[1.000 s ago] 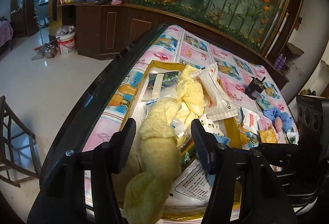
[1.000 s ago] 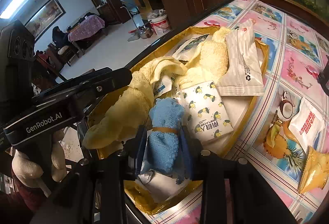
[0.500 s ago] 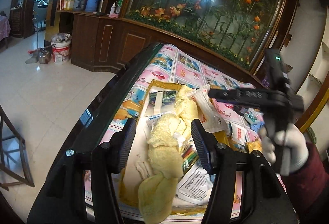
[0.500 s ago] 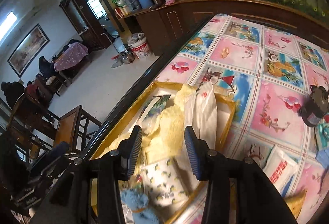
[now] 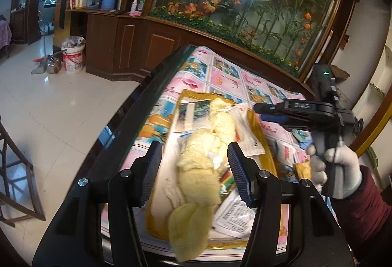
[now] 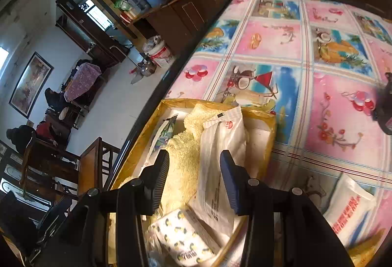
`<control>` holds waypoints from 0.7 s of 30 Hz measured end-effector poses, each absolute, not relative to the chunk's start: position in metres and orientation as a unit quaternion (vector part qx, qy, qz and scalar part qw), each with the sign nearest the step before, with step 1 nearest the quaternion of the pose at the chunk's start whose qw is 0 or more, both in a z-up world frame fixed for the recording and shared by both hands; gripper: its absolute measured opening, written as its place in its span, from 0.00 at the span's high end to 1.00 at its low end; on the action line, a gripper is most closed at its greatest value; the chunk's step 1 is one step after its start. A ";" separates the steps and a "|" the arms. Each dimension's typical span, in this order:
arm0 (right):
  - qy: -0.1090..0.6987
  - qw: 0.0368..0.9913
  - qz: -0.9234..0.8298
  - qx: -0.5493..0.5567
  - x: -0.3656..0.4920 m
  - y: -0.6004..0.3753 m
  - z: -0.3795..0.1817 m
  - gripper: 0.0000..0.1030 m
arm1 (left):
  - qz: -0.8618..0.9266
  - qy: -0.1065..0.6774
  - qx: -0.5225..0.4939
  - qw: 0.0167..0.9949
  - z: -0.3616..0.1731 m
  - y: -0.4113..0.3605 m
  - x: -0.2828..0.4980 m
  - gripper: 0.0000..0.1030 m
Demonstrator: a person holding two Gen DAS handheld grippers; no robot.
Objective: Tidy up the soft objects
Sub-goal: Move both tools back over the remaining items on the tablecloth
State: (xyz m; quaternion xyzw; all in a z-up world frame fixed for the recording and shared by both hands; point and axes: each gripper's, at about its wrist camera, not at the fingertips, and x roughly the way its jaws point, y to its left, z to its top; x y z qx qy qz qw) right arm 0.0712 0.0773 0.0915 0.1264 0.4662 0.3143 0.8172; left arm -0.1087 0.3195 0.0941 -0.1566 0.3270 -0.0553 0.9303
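At the left, the left gripper is hovering over the near end of the yellow tray, with its jaws standing apart and nothing pressed between them; the long yellow towel is lying below the gap, inside the tray, and one end is hanging over the near rim. Beside the towel, the white plastic packet and a printed paper sheet are sharing the same tray, and in the right wrist view a small tissue pack with a yellow pattern is also lying there. So the tray is already holding several soft things, and I am judging that a good part of the sorting is done. Moving to the right, the right gripper is hanging in the air above the far right side of the tray, carried by a gloved hand; its jaws are apart and empty as well. Further right, on the flowered tablecloth, some things are waiting outside the tray: a white packet with red letters, a small yellow bag and something blue that I cannot identify. These seem to be what is left, and the hanging towel end probably needs tucking in.
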 end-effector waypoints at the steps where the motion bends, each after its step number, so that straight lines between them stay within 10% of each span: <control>1: 0.456 0.824 0.313 0.126 0.063 0.066 0.098 0.58 | -0.063 0.329 -0.155 0.929 0.095 0.312 -0.108 0.46; 21: 0.366 0.905 0.129 0.175 -0.108 -0.225 0.114 0.51 | -0.236 0.347 -0.098 0.902 0.159 0.119 -0.129 0.46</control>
